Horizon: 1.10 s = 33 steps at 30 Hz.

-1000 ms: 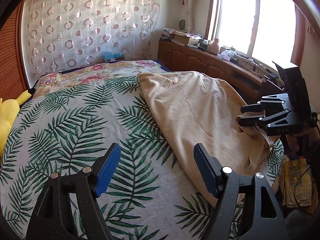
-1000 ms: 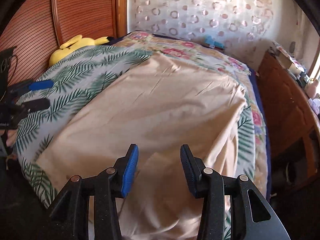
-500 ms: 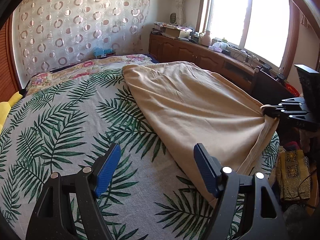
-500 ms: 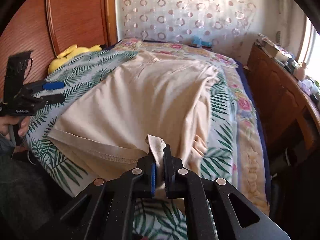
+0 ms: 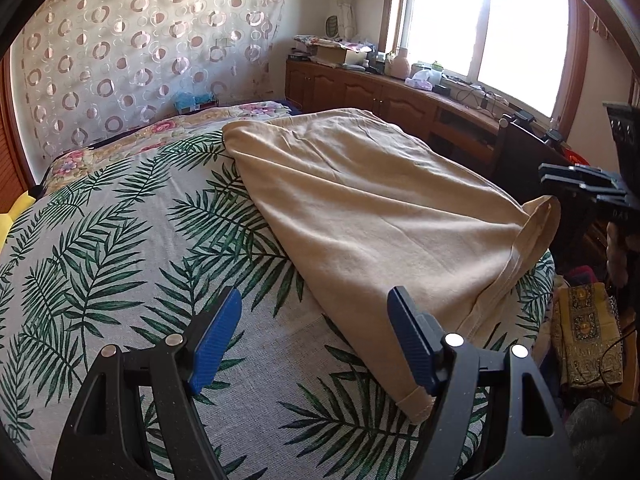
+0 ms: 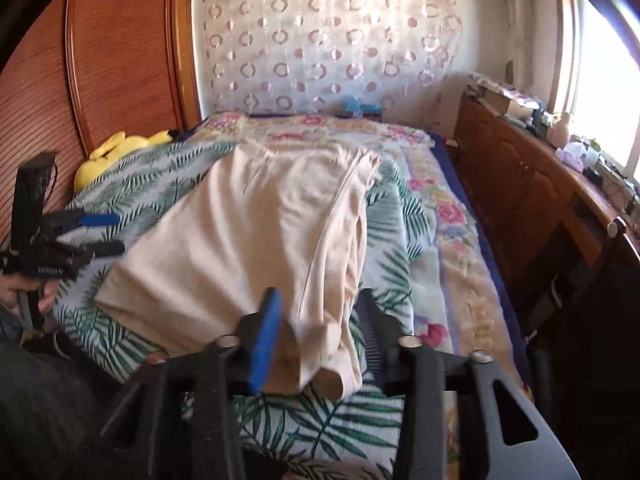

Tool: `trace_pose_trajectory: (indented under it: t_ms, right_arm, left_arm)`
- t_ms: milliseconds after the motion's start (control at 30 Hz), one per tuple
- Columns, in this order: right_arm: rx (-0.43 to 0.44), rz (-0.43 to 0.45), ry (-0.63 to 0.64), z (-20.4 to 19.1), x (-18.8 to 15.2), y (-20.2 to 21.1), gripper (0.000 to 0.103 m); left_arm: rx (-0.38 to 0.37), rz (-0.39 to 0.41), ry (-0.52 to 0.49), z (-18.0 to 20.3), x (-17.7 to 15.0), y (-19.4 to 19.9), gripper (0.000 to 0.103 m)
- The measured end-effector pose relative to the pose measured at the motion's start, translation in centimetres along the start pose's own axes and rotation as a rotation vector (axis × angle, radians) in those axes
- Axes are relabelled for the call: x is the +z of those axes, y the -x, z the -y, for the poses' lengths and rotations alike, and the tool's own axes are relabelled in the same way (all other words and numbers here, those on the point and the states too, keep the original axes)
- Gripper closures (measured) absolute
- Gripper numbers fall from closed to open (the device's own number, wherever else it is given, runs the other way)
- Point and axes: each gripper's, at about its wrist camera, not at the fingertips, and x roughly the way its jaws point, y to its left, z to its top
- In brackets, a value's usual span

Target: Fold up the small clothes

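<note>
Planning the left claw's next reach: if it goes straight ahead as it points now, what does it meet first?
Probably the palm-leaf bedspread: bare cover fills the gap of the open left claw. The beige garment lies just to its right, its hem corner beside the right fingertip. Depth is uncertain.

Left wrist: near bed (image 5: pixel 100 240), faces 2 o'clock toward window (image 5: pixel 480 16). Right wrist: faces 12 o'clock. Shared: beige garment (image 5: pixel 360 208).
</note>
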Motion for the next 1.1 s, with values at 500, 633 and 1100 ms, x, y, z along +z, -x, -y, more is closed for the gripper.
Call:
trace_pose_trajectory:
  t_ms: [500,633,1100]
  right_arm:
    - [-0.060,-0.117,0.002,-0.1,-1.5,-4.2,0.057]
    - [-0.077,-0.153,-0.013,0.5,-2.1,-4.3,0.056]
    - [0.057,-0.182,-0.049,1.5,-1.4,-5.4,0.050]
  left_arm:
    - [-0.008,-0.020,-0.001,0.2,-0.3,-0.5,0.027]
    - [-0.019,-0.022,0.002,0.3,-0.3,-0.5,0.027]
    - [-0.132,-0.095,-0.041,1.8,-1.1,-1.1,0.031]
